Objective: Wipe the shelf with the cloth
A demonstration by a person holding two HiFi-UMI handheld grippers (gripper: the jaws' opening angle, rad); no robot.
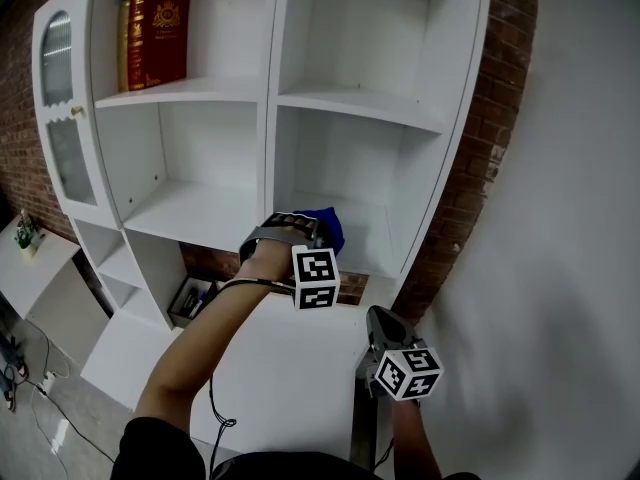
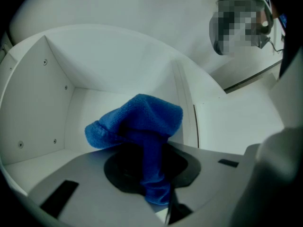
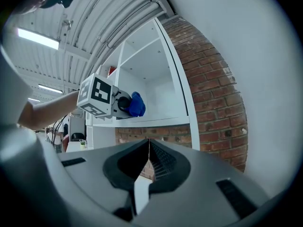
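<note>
Nearest, low on the right, right gripper (image 3: 149, 144): jaws pressed together with nothing between them, held near the plain white wall (image 1: 580, 218), well apart from the shelving.
Left gripper (image 1: 298, 226): farther in, arm stretched out, jaws pinching a blue cloth (image 2: 138, 121) at their tips.
Blue cloth: bunched, bulging over the jaw tips, at the front of the right column's middle compartment; whether it touches the board I cannot tell.
Shelf unit (image 1: 360, 108): white, two open columns, with the left gripper at the right one.
Compartment inside: bare white back and side panels with small peg holes.
Brick wall (image 1: 480, 168): just right of the unit, and showing below it.
Far left, top: red books (image 1: 160, 28) upright in the upper left compartment.
Far left edge: glass-panelled door (image 1: 58, 108); small potted plant (image 1: 25, 230) on a low white surface.
</note>
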